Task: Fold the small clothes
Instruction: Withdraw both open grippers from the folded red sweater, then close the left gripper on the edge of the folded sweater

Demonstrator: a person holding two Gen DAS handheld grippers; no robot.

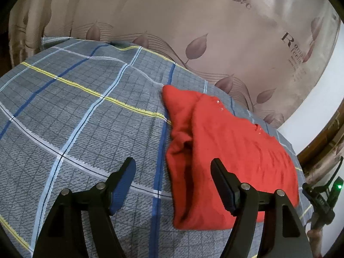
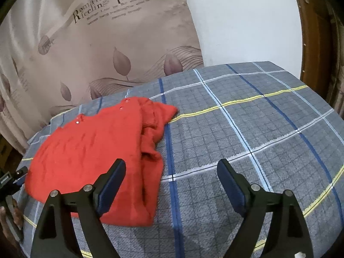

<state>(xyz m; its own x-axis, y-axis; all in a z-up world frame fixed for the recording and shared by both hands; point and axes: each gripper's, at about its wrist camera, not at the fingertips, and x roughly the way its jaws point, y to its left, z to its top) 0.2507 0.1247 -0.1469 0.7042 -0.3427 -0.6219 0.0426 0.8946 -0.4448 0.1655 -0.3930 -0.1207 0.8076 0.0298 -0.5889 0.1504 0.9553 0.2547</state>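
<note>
A small red knitted garment (image 1: 232, 150) lies partly folded on the checked bedspread (image 1: 86, 118), its sides turned in and small pearl buttons near the far end. My left gripper (image 1: 173, 165) hovers open over the garment's near left edge, nothing between its fingers. In the right wrist view the same garment (image 2: 94, 150) lies left of centre. My right gripper (image 2: 171, 167) stands open above its near right edge, the left finger (image 2: 111, 182) over red fabric and the right finger over the bedspread (image 2: 247, 129). Neither gripper holds cloth.
A beige curtain (image 1: 193, 21) with leaf prints and lettering hangs behind the bed. A white wall (image 2: 247, 21) and a brown wooden frame (image 2: 316, 43) stand at the right. The other gripper's body with a green light (image 1: 329, 193) shows at the left wrist view's right edge.
</note>
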